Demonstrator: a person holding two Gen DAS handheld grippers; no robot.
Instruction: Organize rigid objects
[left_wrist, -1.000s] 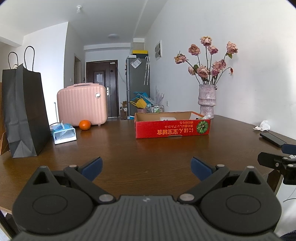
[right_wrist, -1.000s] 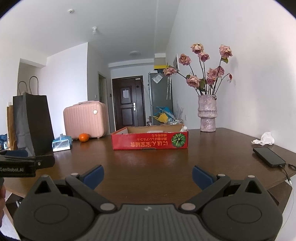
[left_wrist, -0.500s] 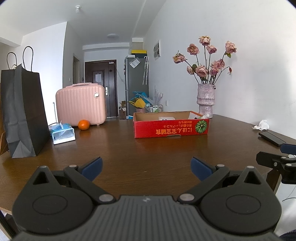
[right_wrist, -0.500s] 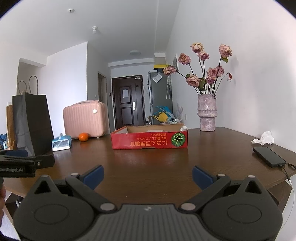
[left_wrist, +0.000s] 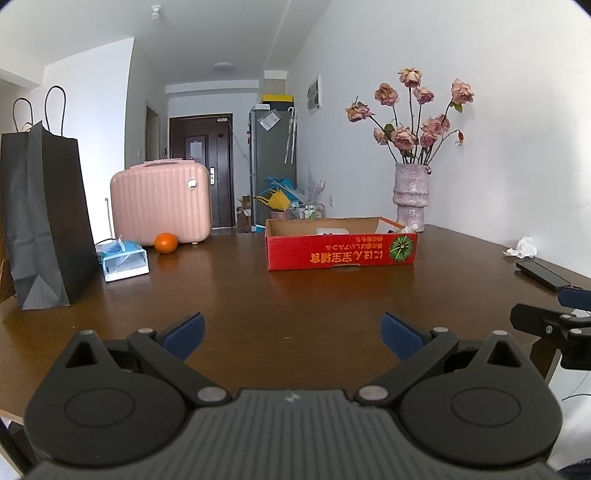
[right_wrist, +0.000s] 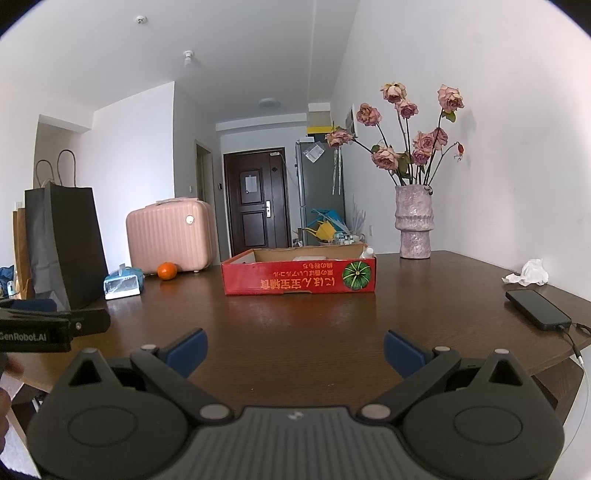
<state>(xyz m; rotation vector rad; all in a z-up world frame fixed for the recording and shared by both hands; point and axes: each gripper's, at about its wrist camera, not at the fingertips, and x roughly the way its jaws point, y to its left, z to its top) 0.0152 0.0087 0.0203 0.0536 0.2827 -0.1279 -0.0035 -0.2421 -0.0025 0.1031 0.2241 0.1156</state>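
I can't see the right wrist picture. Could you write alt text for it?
An open, empty right gripper hovers above a dark wooden table, facing a shallow red cardboard box. A vase of dried pink roses stands behind it, a black phone lies to the right, and an orange, pink suitcase and black paper bag sit left.

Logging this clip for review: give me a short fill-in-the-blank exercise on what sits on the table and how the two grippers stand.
1. The round orange fruit lies in front of the ribbed ____ suitcase.
2. The dried roses stand in a textured ____.
3. The left gripper and right gripper both have their jaws ____, holding nothing.
4. The black smartphone lies near the crumpled white ____.

Missing words: pink; vase; open; tissue
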